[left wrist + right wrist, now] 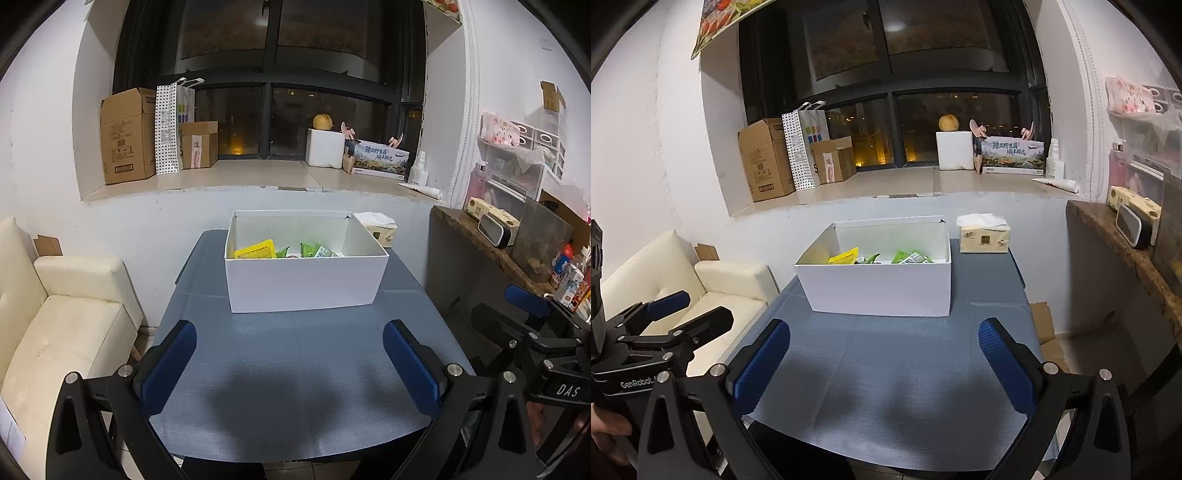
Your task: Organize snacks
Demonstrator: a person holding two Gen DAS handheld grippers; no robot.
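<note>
- Clearly the snacks are already gathered in the open white cardboard box [303, 284], which stands on the blue-grey cloth-covered table [295, 369] at about 12 o'clock from both grippers, well apart from either.
- A yellow foil snack packet [258, 250] leans at the box's 9 o'clock side; green snack pouches [308, 249] lie toward the middle and 3 o'clock.
- Judging by their look, these packets are light, thin and crinkly, slick on the face and soft in the middle; a crimped edge or corner would give the surest hold, and a hard squeeze on the belly could crush what is inside.
- The box itself seems light and stiff-walled; it would probably slide on the cloth if nudged, and its thin rim is the natural place to pinch.
- The left gripper [290, 363] hangs over bare cloth at the table's 6 o'clock edge, its blue-padded fingers [170, 365] spread wide and holding nothing.
- The right gripper [884, 365] is likewise spread wide and empty.
- A yellow tissue pack with white tissue sticking out [984, 236] sits just beside the box at its 2 o'clock corner.
- Hidden: the near wall screens the box floor, so how many packets lie inside, and whether they are sorted, cannot be told; the print on them is too small to read.
</note>
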